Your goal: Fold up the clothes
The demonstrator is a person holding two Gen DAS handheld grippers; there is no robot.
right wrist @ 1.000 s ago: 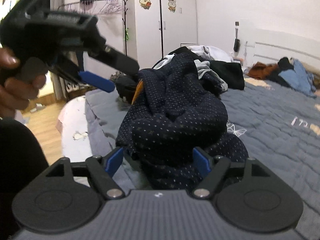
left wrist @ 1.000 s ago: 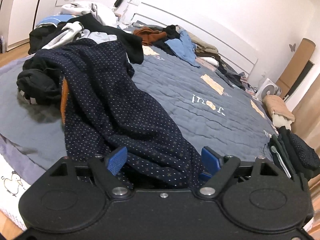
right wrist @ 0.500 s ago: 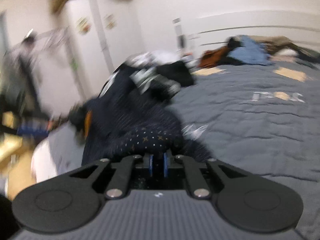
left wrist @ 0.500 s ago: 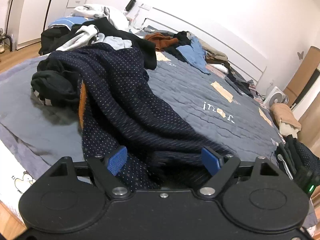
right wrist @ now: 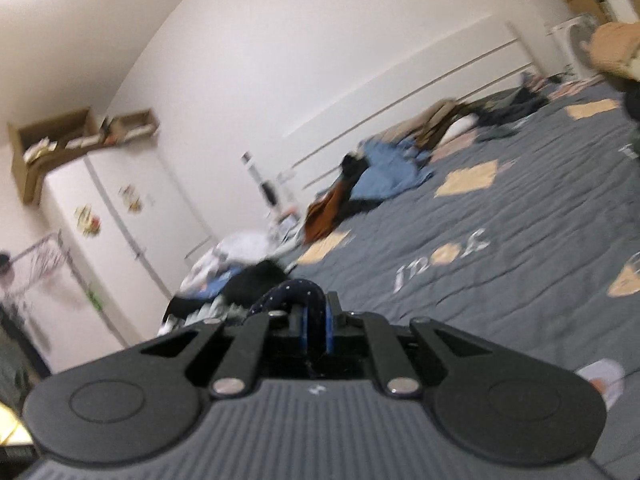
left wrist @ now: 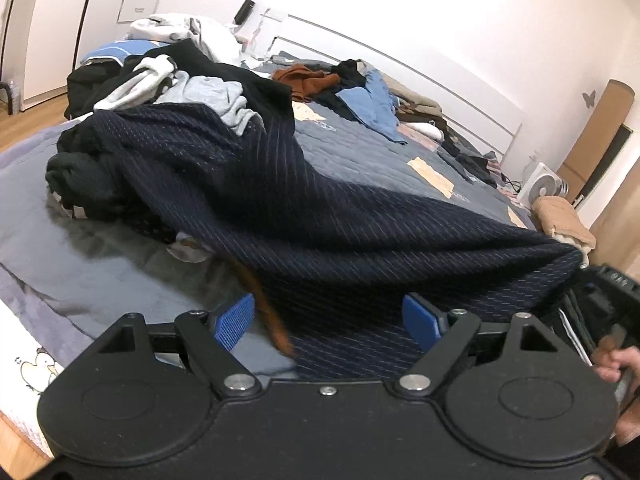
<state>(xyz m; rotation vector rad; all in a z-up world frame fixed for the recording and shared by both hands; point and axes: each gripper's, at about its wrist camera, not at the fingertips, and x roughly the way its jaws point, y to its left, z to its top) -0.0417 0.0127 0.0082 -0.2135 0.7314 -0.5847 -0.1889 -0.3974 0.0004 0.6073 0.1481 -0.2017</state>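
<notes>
Currently the navy dotted garment [left wrist: 320, 216] lies stretched across the grey quilted bed [left wrist: 372, 160] — 1 end buried in the clothes pile [left wrist: 168, 80] at the far left, the other pulled out to the right edge of the left wrist view, where the right tool [left wrist: 612, 300] and a hand [left wrist: 618, 364] show. Left tool [left wrist: 328, 320]: its 2 blue pads [left wrist: 234, 322] stand wide apart, fabric lying between them but not pinched. A brown-orange strip [left wrist: 272, 320] of the garment hangs just inside the left pad.

Right wrist view is motion-blurred. Right tool [right wrist: 316, 320]: pads together, clamped on a bunched fold of the navy dotted garment [right wrist: 292, 294] that bulges up above the fingertips. Beyond it — blue clothing [right wrist: 392, 172] and a brown piece [right wrist: 324, 216] near the white headboard [right wrist: 400, 108].
</notes>
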